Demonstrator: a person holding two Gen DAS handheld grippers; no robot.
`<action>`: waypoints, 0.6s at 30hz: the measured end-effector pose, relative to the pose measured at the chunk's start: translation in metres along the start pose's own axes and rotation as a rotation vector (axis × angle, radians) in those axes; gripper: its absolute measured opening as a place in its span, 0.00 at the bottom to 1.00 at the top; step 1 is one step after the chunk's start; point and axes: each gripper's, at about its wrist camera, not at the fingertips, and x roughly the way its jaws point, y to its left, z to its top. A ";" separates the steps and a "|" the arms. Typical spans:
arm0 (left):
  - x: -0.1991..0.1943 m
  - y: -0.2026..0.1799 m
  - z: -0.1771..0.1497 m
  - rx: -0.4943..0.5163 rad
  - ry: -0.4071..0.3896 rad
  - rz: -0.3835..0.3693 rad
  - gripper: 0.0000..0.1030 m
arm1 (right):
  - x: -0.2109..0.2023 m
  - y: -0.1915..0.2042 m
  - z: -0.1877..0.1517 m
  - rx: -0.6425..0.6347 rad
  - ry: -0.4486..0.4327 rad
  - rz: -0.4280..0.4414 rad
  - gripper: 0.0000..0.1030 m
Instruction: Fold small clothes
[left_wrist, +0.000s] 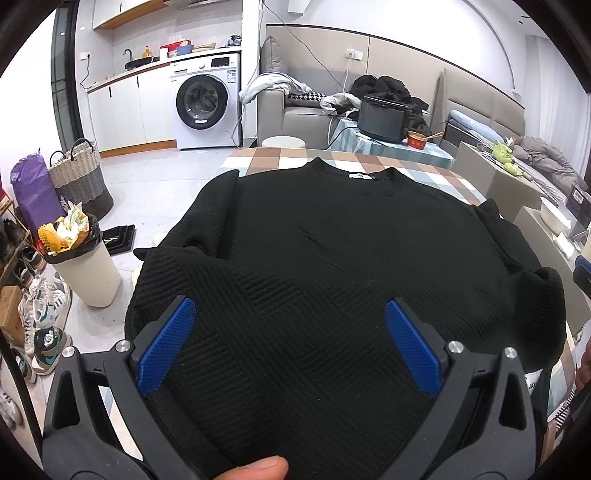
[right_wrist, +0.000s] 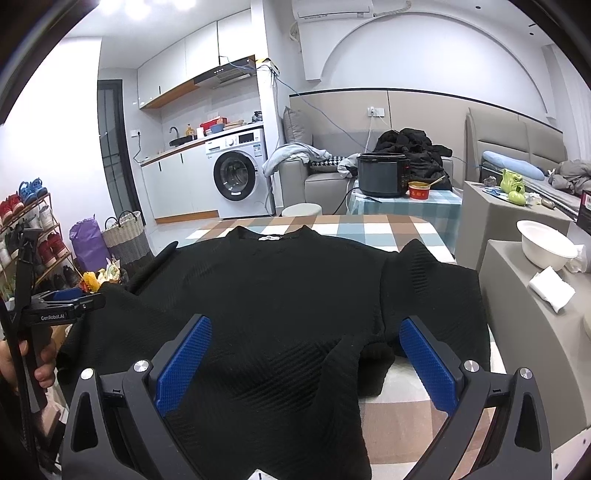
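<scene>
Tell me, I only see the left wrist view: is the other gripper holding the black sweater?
Observer: No. The right gripper is open, above the sweater near its bottom edge.
Operator: What's on that side of the sweater?
Observer: The right sleeve lies beside the body on the checked tablecloth.
Operator: Anything high on the wall?
Observer: A white air conditioner, above the arch.
</scene>
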 end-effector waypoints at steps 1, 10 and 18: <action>-0.001 -0.001 0.000 0.001 -0.002 0.001 0.99 | -0.001 0.000 0.000 0.002 -0.002 -0.002 1.00; -0.006 -0.005 0.000 0.008 -0.004 -0.009 0.99 | 0.003 0.002 0.002 0.007 0.004 -0.017 1.00; -0.008 -0.008 0.001 0.014 -0.006 -0.012 0.99 | 0.002 0.002 0.000 0.005 0.011 -0.028 1.00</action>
